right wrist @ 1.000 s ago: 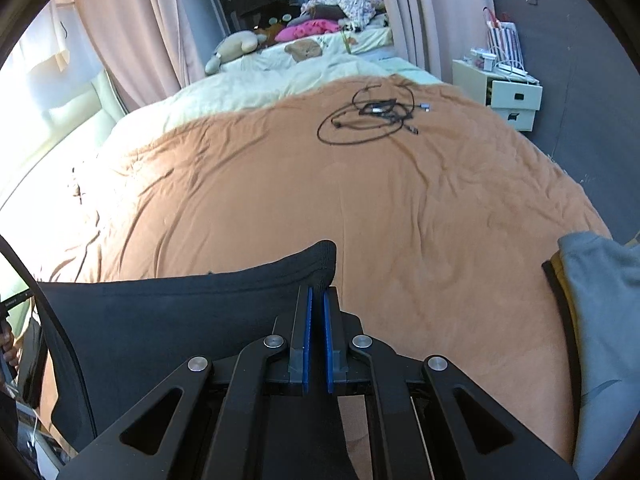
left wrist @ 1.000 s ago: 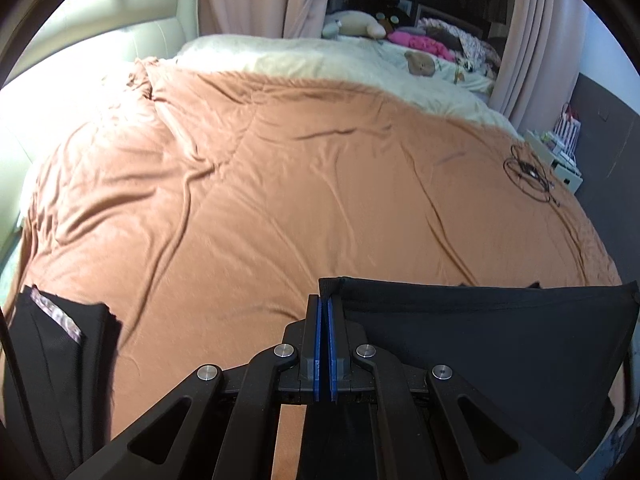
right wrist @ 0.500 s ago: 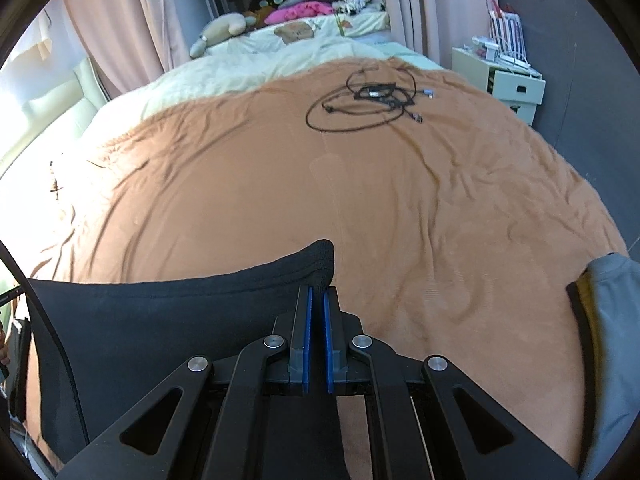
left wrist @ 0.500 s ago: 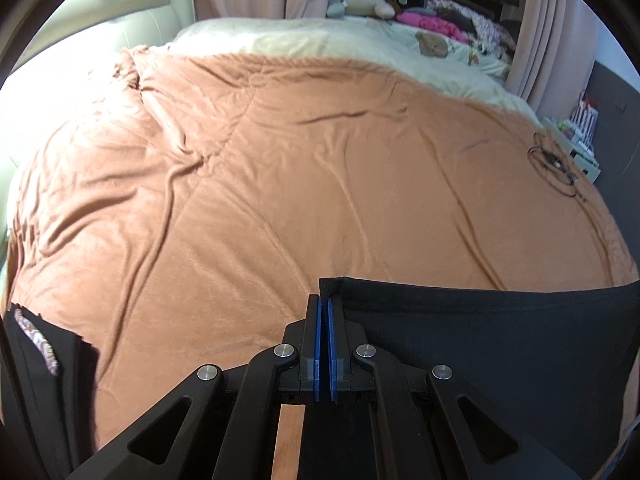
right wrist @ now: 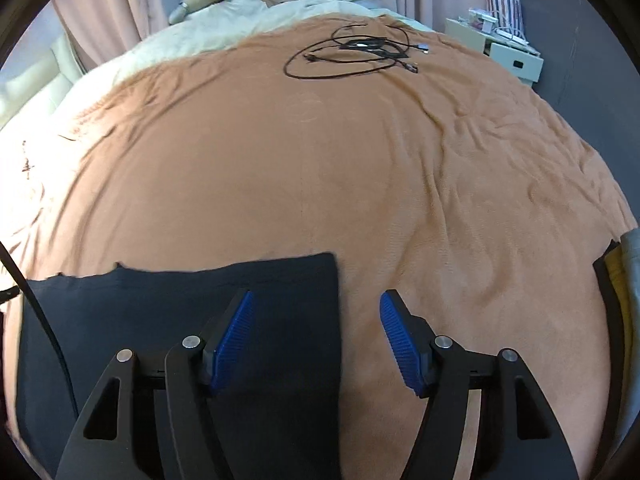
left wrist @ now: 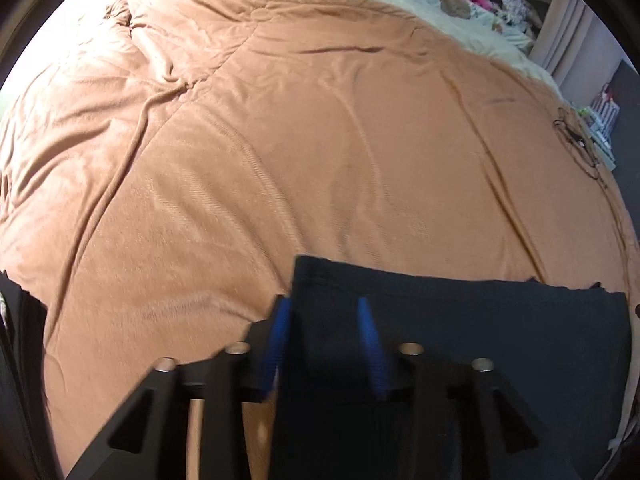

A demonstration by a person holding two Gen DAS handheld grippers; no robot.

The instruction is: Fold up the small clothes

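Note:
A black garment (left wrist: 480, 340) lies flat on the brown blanket (left wrist: 320, 140), its far edge straight across. My left gripper (left wrist: 324, 304) is open just above the garment's near left corner. The same garment shows in the right wrist view (right wrist: 160, 312). My right gripper (right wrist: 316, 300) is open over its right edge, with the left finger above the cloth and the right finger above the blanket (right wrist: 360, 160). Neither gripper holds anything.
A coiled black cable (right wrist: 352, 52) lies far on the blanket. A grey and yellow garment (right wrist: 624, 272) sits at the right edge. Dark folded clothes (left wrist: 20, 340) lie at the left edge. A white nightstand (right wrist: 504, 52) stands beyond the bed.
Both grippers were shut on the black garment's top corners, holding it up. They moved it forward and down onto the blanket and have opened, letting it go.

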